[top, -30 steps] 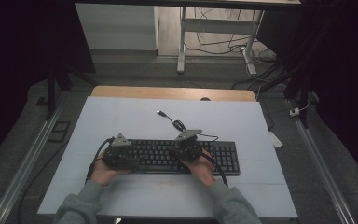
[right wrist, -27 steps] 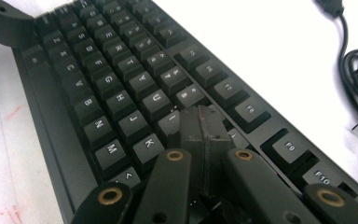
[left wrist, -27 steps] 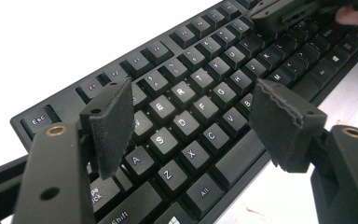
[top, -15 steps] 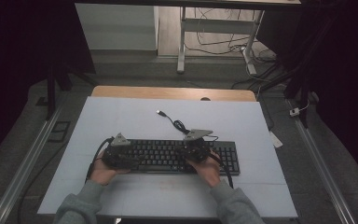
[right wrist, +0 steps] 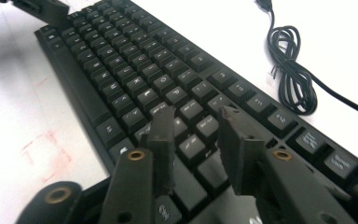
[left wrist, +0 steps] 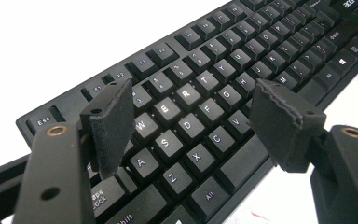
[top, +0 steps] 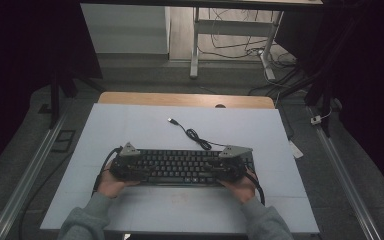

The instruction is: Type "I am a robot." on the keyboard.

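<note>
Nearest the person, two grey sleeves come in at the table's (top: 130, 212) near edge, each hand holding a gripper over one end of the black keyboard (top: 180, 166). The left gripper (left wrist: 193, 116) hangs above the keyboard's left end, over the letter keys near W, A, S and D; its jaws stand wide apart with nothing between them, and whether the pads touch the keys cannot be told. The right gripper (right wrist: 196, 140) is over the right end, above the keys just below the F-key row. Its jaws have just been opening and now stand a narrow gap apart, with no thing clamped between the pads, only keys beneath them.

The keyboard lies flat along the near half of the white table, its long side parallel to the near edge. Beyond it, its black cable (top: 195, 136) runs in a loose coil toward the table's middle and ends in a plug (top: 171, 120) lying free on the surface. Farther back, a wooden strip (top: 185, 99) borders the far edge.
</note>
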A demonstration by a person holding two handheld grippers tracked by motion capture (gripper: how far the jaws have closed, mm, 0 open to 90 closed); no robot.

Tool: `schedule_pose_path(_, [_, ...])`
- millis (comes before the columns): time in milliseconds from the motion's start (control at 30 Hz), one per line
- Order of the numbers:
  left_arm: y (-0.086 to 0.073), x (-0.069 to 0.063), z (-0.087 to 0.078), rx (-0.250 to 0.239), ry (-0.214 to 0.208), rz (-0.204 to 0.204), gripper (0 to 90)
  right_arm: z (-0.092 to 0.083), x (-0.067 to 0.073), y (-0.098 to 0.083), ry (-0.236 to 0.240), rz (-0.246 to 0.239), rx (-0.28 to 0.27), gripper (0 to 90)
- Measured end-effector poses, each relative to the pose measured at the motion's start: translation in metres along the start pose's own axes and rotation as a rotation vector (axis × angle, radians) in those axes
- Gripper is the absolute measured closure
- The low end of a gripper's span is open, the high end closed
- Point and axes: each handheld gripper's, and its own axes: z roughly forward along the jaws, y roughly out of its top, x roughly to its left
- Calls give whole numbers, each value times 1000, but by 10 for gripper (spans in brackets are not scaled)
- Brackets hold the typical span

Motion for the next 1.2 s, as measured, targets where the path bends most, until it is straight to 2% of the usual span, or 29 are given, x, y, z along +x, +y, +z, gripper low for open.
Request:
schedule_pose_path(267, [0,2,-1,-6,10,-7,306,-11,3,-9,9,-16,-16,592])
schedule_pose_path(767, [0,4,-3,-28,21,-12,310,-9,3,-9,3,-25,-18,578])
schedule_pose_path(1000, [4,4,-1,-41,12,-21,326,-7,3,-9,3,-29,-13,577])
schedule_pose_path(1200, [10,0,-4,-63,22,8,367,-5,3,-9,2,-29,-12,575])
